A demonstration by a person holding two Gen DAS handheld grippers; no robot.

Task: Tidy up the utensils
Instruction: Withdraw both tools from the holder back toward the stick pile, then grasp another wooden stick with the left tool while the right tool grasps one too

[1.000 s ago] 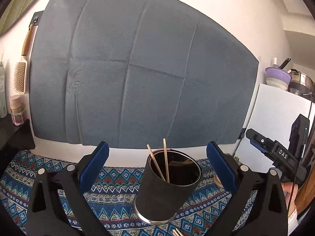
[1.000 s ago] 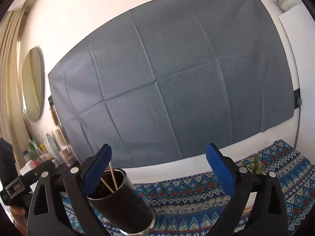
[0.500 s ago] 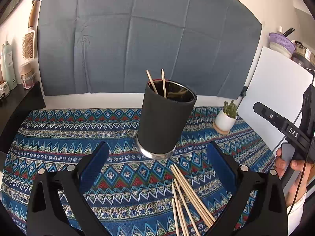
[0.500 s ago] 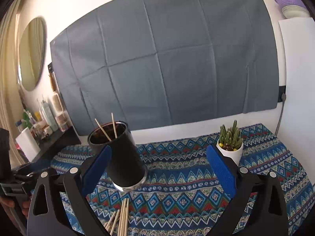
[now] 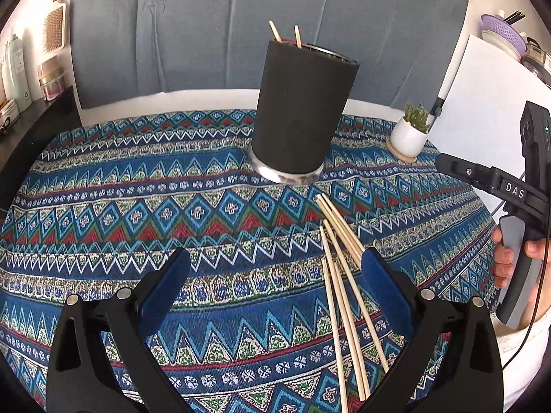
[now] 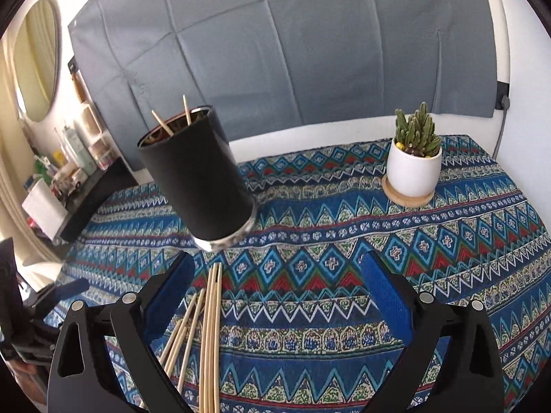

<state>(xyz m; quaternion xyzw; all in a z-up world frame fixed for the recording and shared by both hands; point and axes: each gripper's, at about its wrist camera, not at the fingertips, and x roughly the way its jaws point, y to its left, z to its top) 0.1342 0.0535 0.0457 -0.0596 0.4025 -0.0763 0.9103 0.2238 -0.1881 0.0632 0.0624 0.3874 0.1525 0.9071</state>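
Meanwhile, both tools, left [image 5: 273, 284] and right [image 6: 277, 287], are held wide and empty above loose wooden chopsticks [image 5: 344, 275] beside the black utensil holder [image 5: 299, 110] on the table [image 5: 137, 206]

Bare cloth [image 6: 344, 241] lies open between holder [image 6: 199, 179] and cactus pot [image 6: 413, 172].

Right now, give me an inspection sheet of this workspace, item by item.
Surface: patterned blue tablecloth, flat.
Job's things: black cup upright holding two chopsticks; loose chopsticks lying in front of it.
Clutter: potted cactus on a coaster.
Grippers: left gripper open, empty; right gripper open, empty.
Cables: thin black cable by the person's hand.
Surroundings: grey cloth on the wall, round mirror, toiletries shelf.
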